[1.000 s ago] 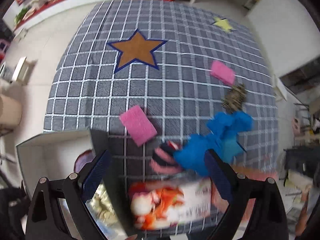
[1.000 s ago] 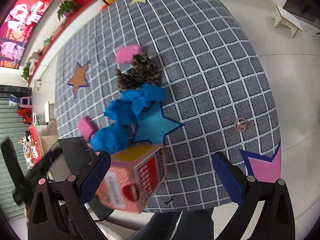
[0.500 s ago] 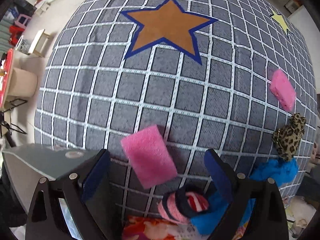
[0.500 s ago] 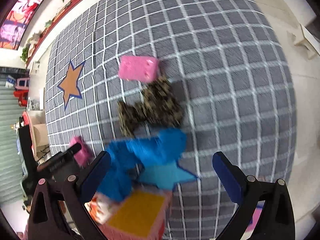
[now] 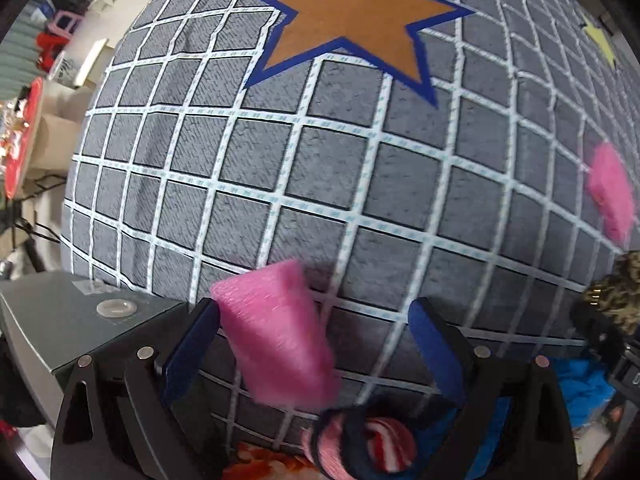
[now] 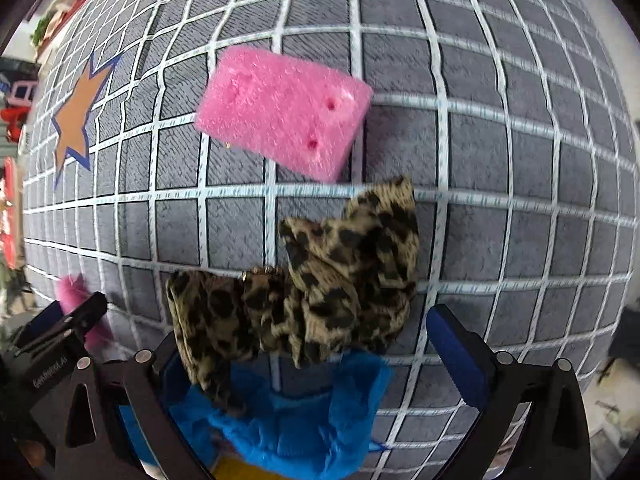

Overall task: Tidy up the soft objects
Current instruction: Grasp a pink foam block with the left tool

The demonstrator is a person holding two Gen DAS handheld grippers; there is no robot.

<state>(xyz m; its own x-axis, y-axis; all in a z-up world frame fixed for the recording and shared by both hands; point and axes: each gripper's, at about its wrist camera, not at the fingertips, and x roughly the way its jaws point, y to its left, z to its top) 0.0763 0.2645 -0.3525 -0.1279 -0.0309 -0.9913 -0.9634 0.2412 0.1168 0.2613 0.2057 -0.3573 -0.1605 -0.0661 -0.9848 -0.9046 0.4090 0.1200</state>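
Note:
In the left wrist view my left gripper (image 5: pixel 314 330) is open, its jaws on either side of a pink sponge (image 5: pixel 276 332) lying on the grey checked mat (image 5: pixel 320 168); the left pad is close to the sponge. A striped pink sock roll (image 5: pixel 360 444) lies below it. In the right wrist view my right gripper (image 6: pixel 308 344) is open over a leopard-print cloth (image 6: pixel 316 280), with a blue cloth (image 6: pixel 288 424) beneath it. A second pink sponge (image 6: pixel 284 110) lies beyond the leopard cloth; it also shows in the left wrist view (image 5: pixel 610 196).
A grey box lid (image 5: pixel 72 320) sits at the mat's left edge. A brown star (image 5: pixel 356 12) is printed on the mat. The left gripper's finger shows in the right wrist view (image 6: pixel 68 320). A printed carton edge (image 5: pixel 272 464) lies at the bottom.
Both grippers have moved forward and down toward the mat. The left now straddles the near pink sponge; the right now hovers over the leopard cloth. Both stay open.

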